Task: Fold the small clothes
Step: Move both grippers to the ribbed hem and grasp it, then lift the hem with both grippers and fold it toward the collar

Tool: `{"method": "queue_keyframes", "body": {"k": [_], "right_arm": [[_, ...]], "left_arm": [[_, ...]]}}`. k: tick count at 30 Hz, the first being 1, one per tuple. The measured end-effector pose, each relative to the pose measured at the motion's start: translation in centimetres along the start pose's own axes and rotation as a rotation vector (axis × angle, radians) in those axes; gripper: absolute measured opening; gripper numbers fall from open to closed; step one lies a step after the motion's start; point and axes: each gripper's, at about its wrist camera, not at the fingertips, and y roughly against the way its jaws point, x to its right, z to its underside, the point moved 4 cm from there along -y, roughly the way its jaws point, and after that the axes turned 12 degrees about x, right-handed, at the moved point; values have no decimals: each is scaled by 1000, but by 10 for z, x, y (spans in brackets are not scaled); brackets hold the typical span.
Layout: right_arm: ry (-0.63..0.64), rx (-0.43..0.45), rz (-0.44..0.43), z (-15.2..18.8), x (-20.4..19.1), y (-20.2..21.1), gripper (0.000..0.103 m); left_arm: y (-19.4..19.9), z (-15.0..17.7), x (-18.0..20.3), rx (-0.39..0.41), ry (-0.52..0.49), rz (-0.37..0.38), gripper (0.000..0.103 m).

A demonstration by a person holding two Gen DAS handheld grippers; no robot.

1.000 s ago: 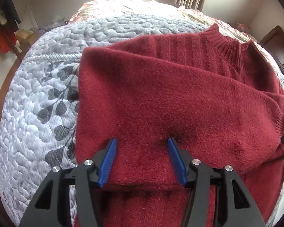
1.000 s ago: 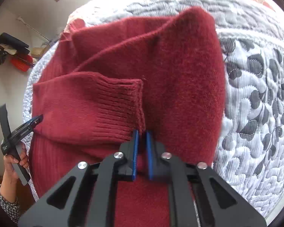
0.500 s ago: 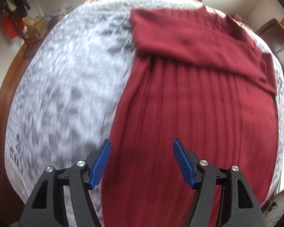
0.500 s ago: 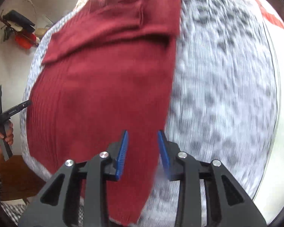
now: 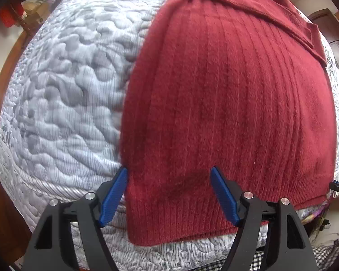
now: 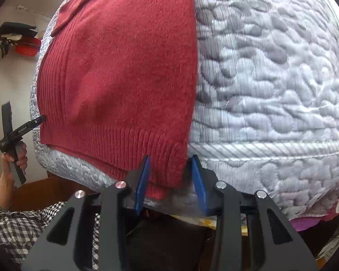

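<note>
Two blue-padded tongs sit at the near hem of the dark red ribbed knit sweater (image 5: 226,94), which lies flat on the pale grey quilted bed cover (image 5: 63,94) with its sleeves folded across the top. Risk as I judge it: pinching only the top knit layer, or snagging the quilt underneath, would drag the bottom fold up crooked. Left tongs (image 5: 169,194) are spread wide over the hem's left corner, holding nothing; right tongs (image 6: 170,180) are partly spread, straddling the hem's right corner, not yet pinching it.
</note>
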Motion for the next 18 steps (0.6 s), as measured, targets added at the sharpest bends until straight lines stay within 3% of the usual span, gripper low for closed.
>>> {"method": "queue_keyframes", "body": {"k": [5,7,11,13,18], "right_arm": [[-28,0,-8,7,0,-8,40],[-53,11,-15,8,-1,-12,30],[-83,9,-55,13,0,-14,10],[-110,21,-53,13,-2,-16,7],[-154,64,-44,15,-2,-3,6]], "left_arm": [[3,27,6,-9,9,49,74],[5,39,10,-24,26,99,68],[8,58,17,-34,37,154,41],[12,70,16,-24,41,151,19],[18,82,-14,-14,103,214,12]]}}
